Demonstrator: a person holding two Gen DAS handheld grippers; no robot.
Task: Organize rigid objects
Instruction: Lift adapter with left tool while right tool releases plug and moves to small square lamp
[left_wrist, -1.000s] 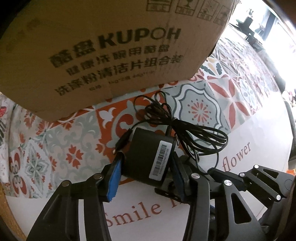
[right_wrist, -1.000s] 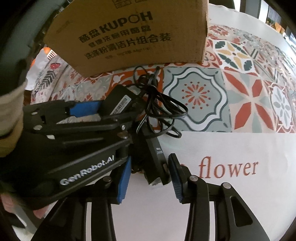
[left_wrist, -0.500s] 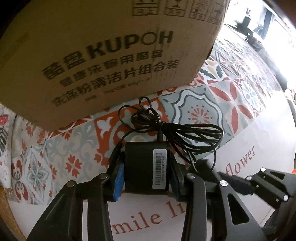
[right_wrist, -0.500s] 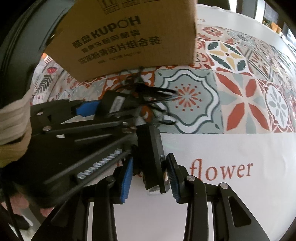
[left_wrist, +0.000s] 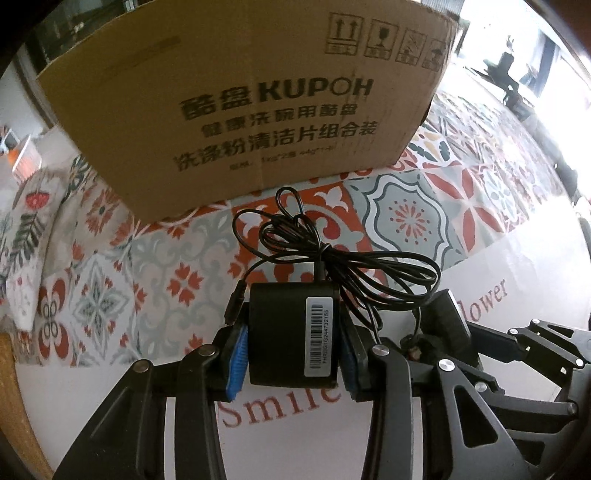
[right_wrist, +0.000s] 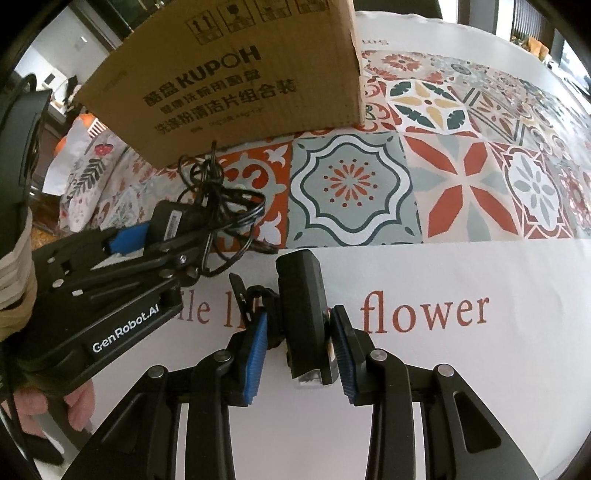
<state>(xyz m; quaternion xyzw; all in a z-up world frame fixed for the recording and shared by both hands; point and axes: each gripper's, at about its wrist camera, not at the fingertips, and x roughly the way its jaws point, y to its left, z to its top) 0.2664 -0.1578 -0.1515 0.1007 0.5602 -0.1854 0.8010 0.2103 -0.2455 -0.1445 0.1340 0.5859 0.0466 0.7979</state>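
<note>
My left gripper (left_wrist: 291, 354) is shut on a black power adapter (left_wrist: 291, 332) with a barcode label; its tangled black cable (left_wrist: 332, 258) hangs off the front. The adapter is held above the tablecloth, in front of the cardboard box (left_wrist: 258, 103). My right gripper (right_wrist: 299, 350) is shut on a black boxy device with a clip (right_wrist: 301, 310), held upright above the cloth. In the right wrist view the left gripper (right_wrist: 136, 240) sits just to the left with the adapter (right_wrist: 170, 221). In the left wrist view the right gripper's device (left_wrist: 447, 321) shows at right.
The brown KUPOH cardboard box (right_wrist: 229, 81) stands at the back on a patterned tile tablecloth (right_wrist: 351, 184) with a white band printed "flower" (right_wrist: 424, 314). A floral cushion (left_wrist: 26, 229) lies at the far left.
Both grippers have risen and pulled back from the box. The adapter has turned square between the left fingers. The right gripper's device has moved clear of the left gripper.
</note>
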